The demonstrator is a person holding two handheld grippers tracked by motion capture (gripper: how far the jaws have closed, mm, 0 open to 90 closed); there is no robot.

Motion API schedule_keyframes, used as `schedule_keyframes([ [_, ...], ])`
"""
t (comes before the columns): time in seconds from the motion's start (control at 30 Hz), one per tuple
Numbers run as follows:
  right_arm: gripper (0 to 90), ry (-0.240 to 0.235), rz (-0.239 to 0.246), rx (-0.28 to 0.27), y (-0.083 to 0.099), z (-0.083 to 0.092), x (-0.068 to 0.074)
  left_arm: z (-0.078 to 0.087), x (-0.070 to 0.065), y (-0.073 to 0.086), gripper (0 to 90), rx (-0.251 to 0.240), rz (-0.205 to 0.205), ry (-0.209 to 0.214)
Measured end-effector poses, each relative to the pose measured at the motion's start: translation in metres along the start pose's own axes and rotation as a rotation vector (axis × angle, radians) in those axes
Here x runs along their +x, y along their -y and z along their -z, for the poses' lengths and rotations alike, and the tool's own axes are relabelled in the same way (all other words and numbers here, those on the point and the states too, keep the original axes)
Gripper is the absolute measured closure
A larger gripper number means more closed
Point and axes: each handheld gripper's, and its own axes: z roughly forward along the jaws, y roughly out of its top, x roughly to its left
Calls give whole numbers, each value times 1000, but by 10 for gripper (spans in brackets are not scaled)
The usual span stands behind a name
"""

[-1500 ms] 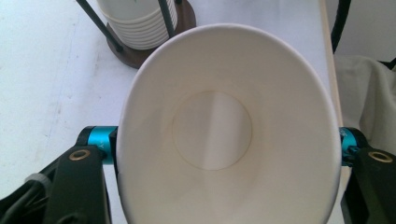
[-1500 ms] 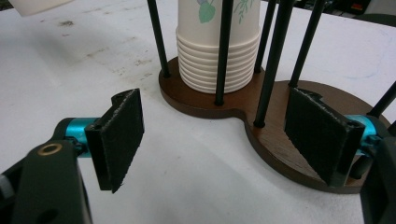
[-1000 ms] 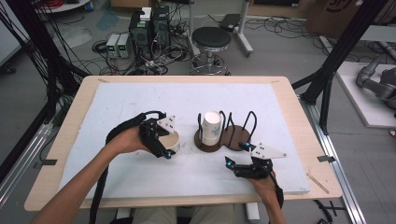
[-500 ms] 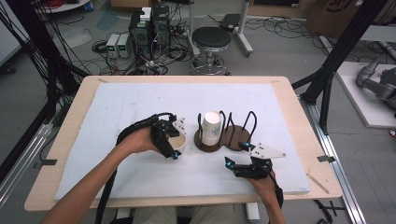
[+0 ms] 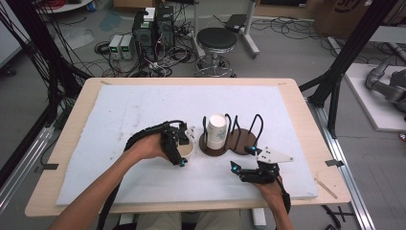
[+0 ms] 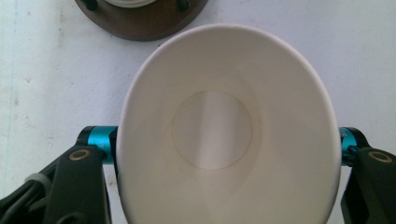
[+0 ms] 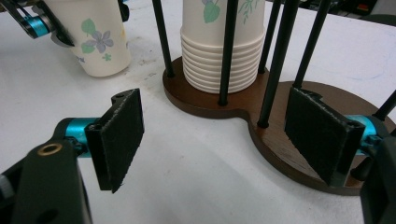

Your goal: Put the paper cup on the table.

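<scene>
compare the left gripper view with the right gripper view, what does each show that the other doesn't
Left gripper view alone: the bare inside and round bottom of the white paper cup, squeezed oval between the left tongs.

Right gripper view alone: the cup's flower print, the stack of white paper cups between thin black rods, and the open right tongs with nothing between their pads.

Both: that cup, the dark brown wooden holder base and the white table cover.
</scene>
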Motion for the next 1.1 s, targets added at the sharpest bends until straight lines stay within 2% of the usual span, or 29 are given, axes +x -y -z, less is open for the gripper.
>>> schedule_keyframes([
  [0.13, 207, 0, -1, -2, 0, 0, 0, -4, 2, 0, 305, -10, 18, 21],
  [0.33, 207, -4, -3, -2, 0, 0, 0, -4, 3, 0, 287, -12, 18, 19],
  [0.47, 207, -3, -4, -3, 0, 0, 0, -8, 4, 9, 240, -62, 49, 26],
  [0.53, 207, -4, -3, -3, 0, 0, 0, -11, 5, 15, 187, -76, 75, 24],
  [0.63, 207, -6, -5, -1, 0, 0, 0, -12, 5, 21, 182, -103, 93, 31],
  [0.9, 207, -3, -5, 0, 0, 0, 0, -9, 3, 29, 175, -155, 103, 27],
  [1.1, 207, -5, -5, 2, 0, 0, 0, -6, 1, 42, 170, -234, 129, 18],
])
